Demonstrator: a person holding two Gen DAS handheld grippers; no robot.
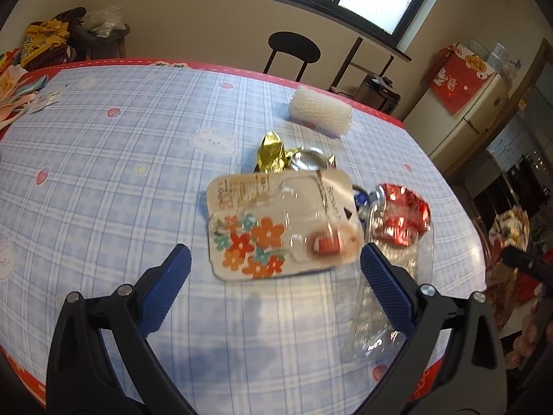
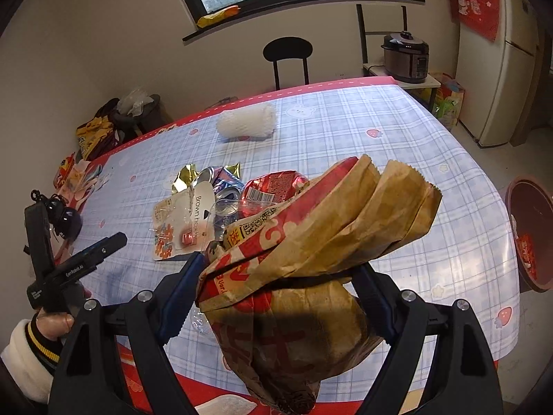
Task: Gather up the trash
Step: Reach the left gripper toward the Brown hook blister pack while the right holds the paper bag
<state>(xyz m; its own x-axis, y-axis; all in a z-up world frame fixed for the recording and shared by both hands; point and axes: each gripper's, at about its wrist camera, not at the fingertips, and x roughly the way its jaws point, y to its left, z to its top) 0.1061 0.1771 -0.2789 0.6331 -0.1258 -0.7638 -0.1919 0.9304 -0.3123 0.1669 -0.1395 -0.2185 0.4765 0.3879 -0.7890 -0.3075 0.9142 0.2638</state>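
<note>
My left gripper point(image 1: 273, 273) is open and empty, just short of a flowered blister pack point(image 1: 280, 224) lying on the checked tablecloth point(image 1: 121, 173). Behind the pack lie a gold foil wrapper point(image 1: 273, 152), a crushed can point(image 1: 307, 159), a red wrapper point(image 1: 402, 218) and clear plastic point(image 1: 387, 297). My right gripper point(image 2: 276, 269) is shut on a crumpled brown and red paper bag point(image 2: 321, 228), held above the table's front edge. The same trash pile point(image 2: 221, 200) shows behind the bag. A dark red bin point(image 2: 532, 235) stands on the floor to the right.
A white foam net sleeve point(image 1: 321, 110) lies near the far edge of the table. Papers and clutter point(image 1: 20, 93) sit at the far left corner. A black chair point(image 2: 287, 55) stands behind the table, with a rice cooker point(image 2: 406, 55) and a fridge point(image 2: 508, 55) at the right.
</note>
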